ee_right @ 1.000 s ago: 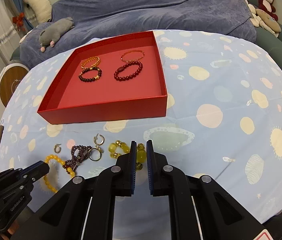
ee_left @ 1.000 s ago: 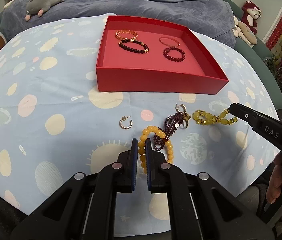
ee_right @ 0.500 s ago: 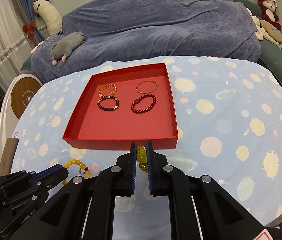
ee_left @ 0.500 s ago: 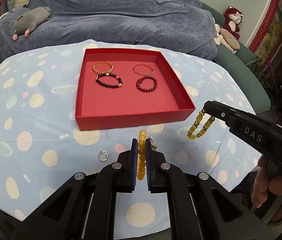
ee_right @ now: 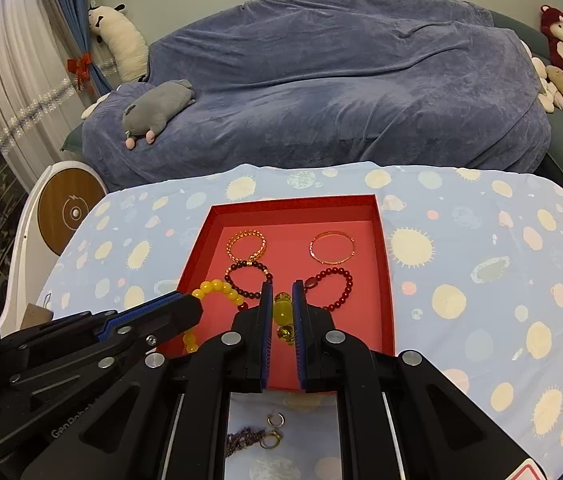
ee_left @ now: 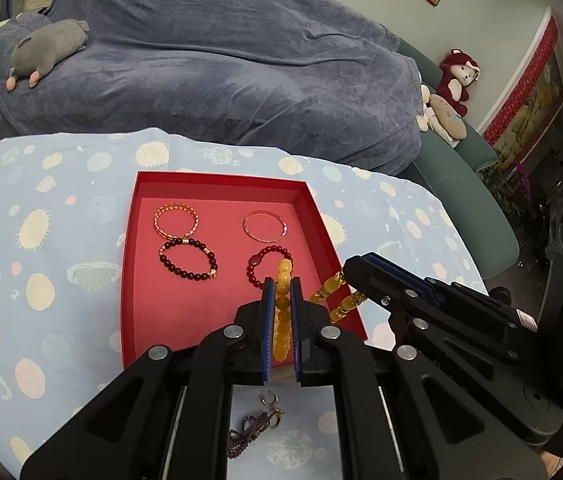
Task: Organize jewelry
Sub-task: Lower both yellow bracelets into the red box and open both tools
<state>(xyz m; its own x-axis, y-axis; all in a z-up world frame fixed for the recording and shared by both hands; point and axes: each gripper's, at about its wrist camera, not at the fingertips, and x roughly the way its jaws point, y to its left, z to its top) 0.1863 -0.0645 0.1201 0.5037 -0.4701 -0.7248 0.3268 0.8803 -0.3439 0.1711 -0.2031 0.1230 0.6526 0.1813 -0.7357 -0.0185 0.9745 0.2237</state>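
A red tray [ee_left: 217, 181] [ee_right: 293, 204] holds several bracelets: a gold chain [ee_left: 176, 221], a thin bangle [ee_left: 264, 225], a dark bead one [ee_left: 188, 258] and a red bead one [ee_left: 259, 265]. My left gripper [ee_left: 282, 284] is shut on an orange bead bracelet [ee_left: 282, 312] and holds it above the tray's near part; it also shows in the right wrist view [ee_right: 217, 290]. My right gripper [ee_right: 282, 290] is shut on a yellow-green bead bracelet [ee_right: 282, 312], which dangles above the tray's near right edge in the left wrist view [ee_left: 337, 296].
A purple bead strand with a ring [ee_left: 251, 432] [ee_right: 247, 436] and a hoop earring [ee_left: 268, 397] [ee_right: 275, 419] lie on the blue spotted cloth [ee_left: 41, 248] in front of the tray. A blue-covered sofa with plush toys stands behind.
Both grippers have lifted their bracelets off the cloth and carried them forward over the near part of the tray. The purple strand and earrings stayed on the cloth.
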